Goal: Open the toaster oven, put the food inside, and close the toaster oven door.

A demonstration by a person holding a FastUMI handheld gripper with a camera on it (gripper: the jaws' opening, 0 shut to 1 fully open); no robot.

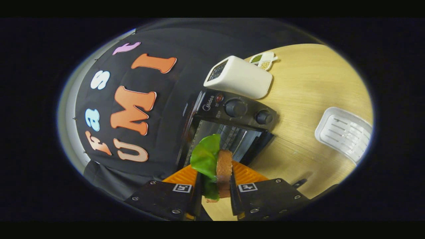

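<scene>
Wooden table (308, 99), open toaster oven (232, 129) beyond tool (215, 186) clamping sandwich (217, 166)

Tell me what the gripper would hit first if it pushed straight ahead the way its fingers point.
Probably the toaster oven: its open cavity lies just beyond the sandwich that the gripper is shut on. Depth is unclear, so the sandwich might catch the oven's frame first.
</scene>
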